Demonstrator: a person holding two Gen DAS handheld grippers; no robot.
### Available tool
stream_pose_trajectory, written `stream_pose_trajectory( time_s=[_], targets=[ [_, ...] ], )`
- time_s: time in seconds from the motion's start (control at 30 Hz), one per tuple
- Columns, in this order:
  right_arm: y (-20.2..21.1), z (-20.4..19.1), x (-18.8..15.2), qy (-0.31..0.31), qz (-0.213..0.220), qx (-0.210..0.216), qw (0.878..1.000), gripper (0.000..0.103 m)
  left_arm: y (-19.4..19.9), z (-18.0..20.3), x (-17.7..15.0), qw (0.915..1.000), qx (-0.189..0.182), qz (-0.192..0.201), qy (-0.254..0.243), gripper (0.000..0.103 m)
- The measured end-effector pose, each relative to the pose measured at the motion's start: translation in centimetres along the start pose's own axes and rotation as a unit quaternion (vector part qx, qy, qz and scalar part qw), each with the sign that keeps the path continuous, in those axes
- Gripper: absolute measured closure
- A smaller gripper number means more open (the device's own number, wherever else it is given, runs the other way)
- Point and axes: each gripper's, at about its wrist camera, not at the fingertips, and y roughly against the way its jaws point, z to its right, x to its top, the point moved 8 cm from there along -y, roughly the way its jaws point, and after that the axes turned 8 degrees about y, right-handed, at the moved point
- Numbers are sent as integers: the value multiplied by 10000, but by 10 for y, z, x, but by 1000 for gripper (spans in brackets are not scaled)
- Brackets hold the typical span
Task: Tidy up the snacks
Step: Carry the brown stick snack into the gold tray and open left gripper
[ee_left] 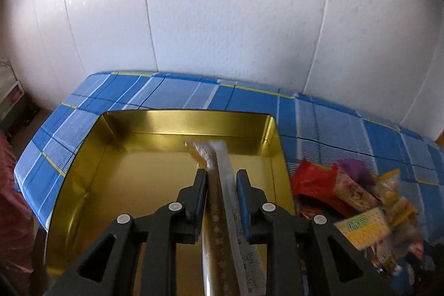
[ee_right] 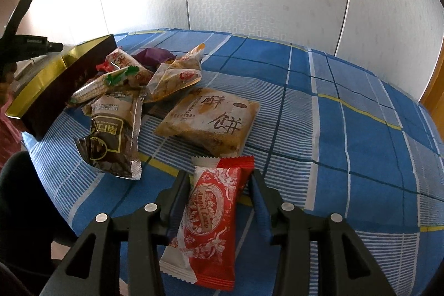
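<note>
Snacks are split: the right tool (ee_right: 220, 179) straddles a red Angel Cake packet (ee_right: 211, 215), jaws set fairly narrow about it, though whether the pads press it I cannot tell. Farther off, loose wrappers (ee_right: 133, 82) lie heaped on the checked surface (ee_right: 360, 129) beside the box. The left tool (ee_left: 222, 176), nearly closed, pinches a long thin stick packet (ee_left: 219, 201) over the gold-lined tin box (ee_left: 83, 162). Risks: the slick stick packet could slide out askew and catch the rim; the red packet, loosely held, may slip away.
</note>
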Motion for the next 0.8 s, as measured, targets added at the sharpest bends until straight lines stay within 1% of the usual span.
stream_pose_trajectory(
  time_s=[0.03,0.07,0.1,0.17,0.2,0.27,0.33,0.37,0.4,0.53,0.67,0.8],
  targets=[
    [0,0,0,6,-4,-9,10000,57,0,1,-3,10000,-15,-21,29,78],
    [0,0,0,3,-4,-10,10000,57,-1,3,-5,10000,-5,-14,61,73],
    [0,1,0,3,-4,-10,10000,57,3,1,-7,9999,48,4,106,66],
    [0,0,0,19,-2,-29,10000,57,14,1,-12,9997,191,113,116,61],
    [1,0,-1,27,-4,-40,10000,57,20,3,-15,9996,219,175,84,58],
    [1,0,-1,12,-15,-59,10000,57,33,5,-24,9991,332,271,46,58],
    [2,-1,-2,3,-45,-85,10000,57,47,6,-32,9984,416,375,73,53],
    [2,-1,-2,-1,-55,-85,9999,57,52,6,-35,9980,452,426,107,45],
    [3,-2,-3,-2,-66,-84,9999,57,58,4,-39,9974,497,489,160,41],
    [6,-4,-6,-11,-98,-141,9999,58,77,-7,-49,9955,603,611,411,40],
    [8,-6,-7,6,-116,-175,9998,64,93,-17,-55,9926,784,742,549,40],
    [10,-7,-9,-32,-150,-214,9997,67,113,-36,-54,9842,1236,1082,663,40]
  ],
)
